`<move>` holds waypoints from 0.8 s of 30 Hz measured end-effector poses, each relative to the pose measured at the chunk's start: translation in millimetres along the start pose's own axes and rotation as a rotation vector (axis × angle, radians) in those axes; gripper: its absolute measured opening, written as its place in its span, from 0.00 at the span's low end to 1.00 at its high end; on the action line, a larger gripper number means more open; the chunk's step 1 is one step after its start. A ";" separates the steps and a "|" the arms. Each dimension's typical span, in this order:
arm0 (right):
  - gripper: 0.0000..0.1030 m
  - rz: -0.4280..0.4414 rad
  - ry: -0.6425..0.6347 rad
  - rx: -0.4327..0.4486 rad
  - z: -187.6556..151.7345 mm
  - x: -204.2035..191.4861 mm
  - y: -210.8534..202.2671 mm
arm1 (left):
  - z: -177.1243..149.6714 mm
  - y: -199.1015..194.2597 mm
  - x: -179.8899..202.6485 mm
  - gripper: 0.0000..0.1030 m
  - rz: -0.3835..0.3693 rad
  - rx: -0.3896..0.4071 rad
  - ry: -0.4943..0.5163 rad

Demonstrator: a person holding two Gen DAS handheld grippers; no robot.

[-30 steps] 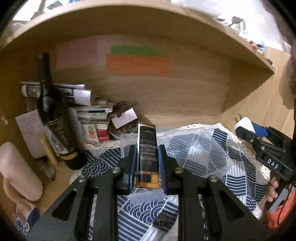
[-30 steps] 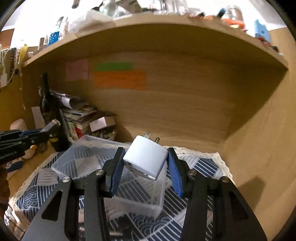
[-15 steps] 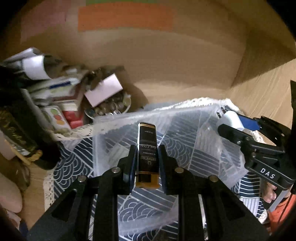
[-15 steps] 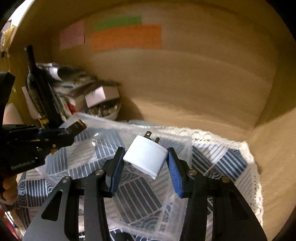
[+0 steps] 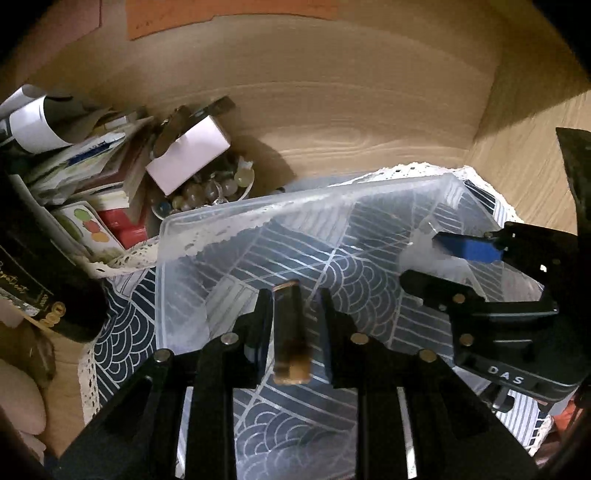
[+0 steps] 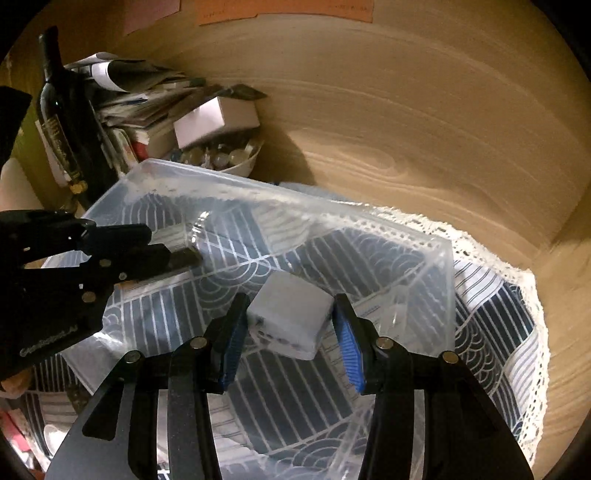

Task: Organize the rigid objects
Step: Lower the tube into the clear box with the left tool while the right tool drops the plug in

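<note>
— Where do the two grippers stand?

— Both hang over the clear plastic bin (image 5: pixel 236 236) that sits on the blue patterned cloth (image 5: pixel 122 332) with a lace edge. The left gripper (image 5: pixel 291 299) has its jaws apart, with a gap on each side of the small dark box (image 5: pixel 290 332) between them — the box looks blurred and I cannot tell whether anything touches it.

— And the right one?

— The right gripper (image 6: pixel 290 310) also has its jaws spread. The white charger block (image 6: pixel 290 314) lies between the blue pads (image 6: pixel 349 350), close to them, yet I cannot tell if it rests on the bin floor or is in the air.

— What is around the bin?

— Behind its far left corner there is a white bowl of small round things (image 6: pixel 221 158), with a pale box (image 6: pixel 216 120) on top. Left of that is a heap of papers and booklets (image 5: pixel 74 158), and a dark wine bottle (image 6: pixel 62 122) stands upright beside the cloth. The wooden back wall carries orange paper (image 5: pixel 155 18).
</note>
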State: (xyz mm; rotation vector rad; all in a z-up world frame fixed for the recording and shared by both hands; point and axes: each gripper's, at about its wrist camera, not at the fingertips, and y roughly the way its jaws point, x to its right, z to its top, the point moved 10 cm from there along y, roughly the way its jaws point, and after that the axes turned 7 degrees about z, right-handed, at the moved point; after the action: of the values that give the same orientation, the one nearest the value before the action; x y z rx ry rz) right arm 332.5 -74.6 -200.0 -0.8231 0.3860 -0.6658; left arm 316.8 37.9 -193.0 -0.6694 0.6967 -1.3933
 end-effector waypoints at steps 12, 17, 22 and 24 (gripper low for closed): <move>0.67 -0.030 0.009 0.178 7.6 -6.3 -84.3 | 1.1 -66.9 -15.7 0.76 0.013 0.126 -0.046; 0.74 -0.033 0.002 0.210 -5.8 -15.7 -101.6 | -16.2 -92.3 -17.3 0.89 0.032 0.159 -0.056; 0.75 -0.033 0.020 0.206 -33.3 -22.0 -107.6 | -46.9 -100.7 -16.8 0.91 0.037 0.147 -0.061; 0.75 -0.029 0.034 0.193 -46.9 -22.8 -106.3 | -60.5 -101.1 -16.2 0.91 0.033 0.132 -0.063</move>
State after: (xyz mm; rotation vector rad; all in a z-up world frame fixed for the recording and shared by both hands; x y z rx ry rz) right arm 248.1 -137.5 -145.7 -0.6361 0.3352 -0.7322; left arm 205.3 46.7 -152.8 -0.5927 0.5585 -1.3692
